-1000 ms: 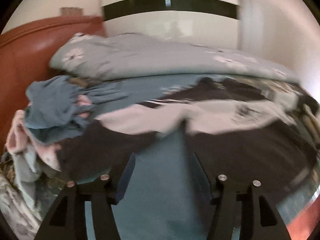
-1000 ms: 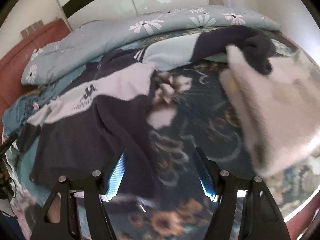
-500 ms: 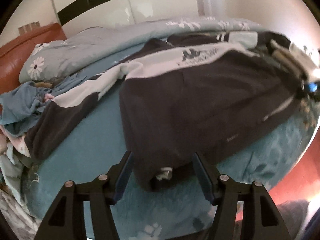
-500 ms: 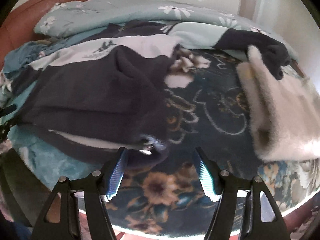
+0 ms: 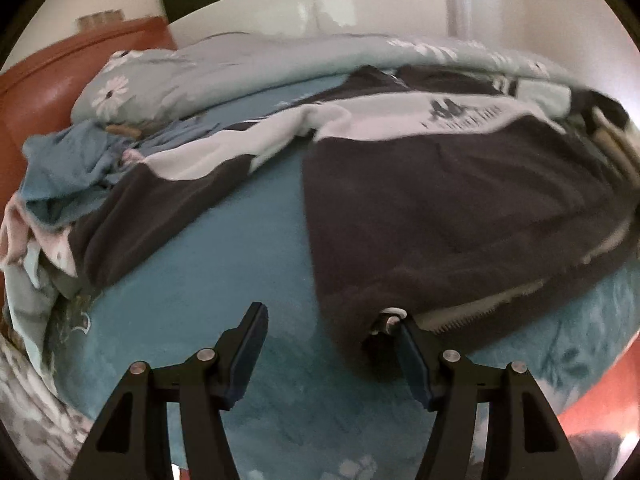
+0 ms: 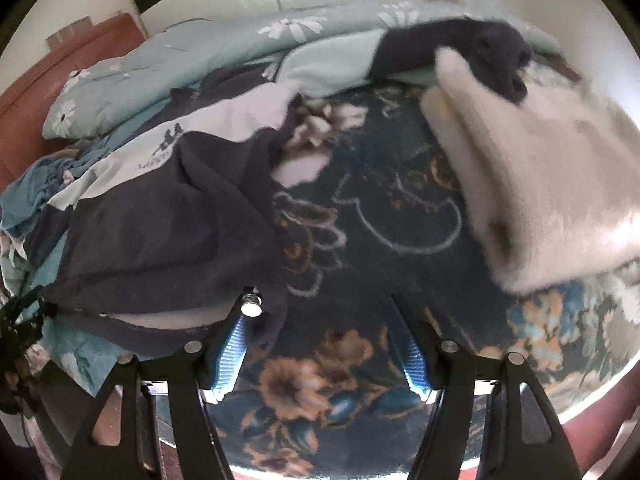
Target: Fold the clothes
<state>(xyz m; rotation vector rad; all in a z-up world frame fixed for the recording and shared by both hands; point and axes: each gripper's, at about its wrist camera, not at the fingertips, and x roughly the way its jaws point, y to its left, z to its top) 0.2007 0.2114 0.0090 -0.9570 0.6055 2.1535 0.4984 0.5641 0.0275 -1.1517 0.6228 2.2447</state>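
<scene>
The jacket [image 5: 460, 208] lies spread across the bed [image 5: 208, 280], one sleeve [image 5: 160, 200] reaching left to a heap of clothes [image 5: 60, 176]; behind them runs the quilt [image 5: 224, 64], and right of the jacket sits a folded blanket [image 6: 540, 184]

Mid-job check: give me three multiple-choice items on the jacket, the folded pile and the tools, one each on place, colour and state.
1. Where does the dark jacket hem lie in the left wrist view?
A. by the right finger
B. on the headboard
C. on the floor

2. What colour is the folded garment?
A. red
B. cream
C. green

3. How do the left tool and right tool stand?
A. both clamped on cloth
B. both open
C. one shut empty

Answers: 1 A, the hem meets that finger; 2 B, pale fleece; 3 B, bedding shows between the fingers.
</scene>
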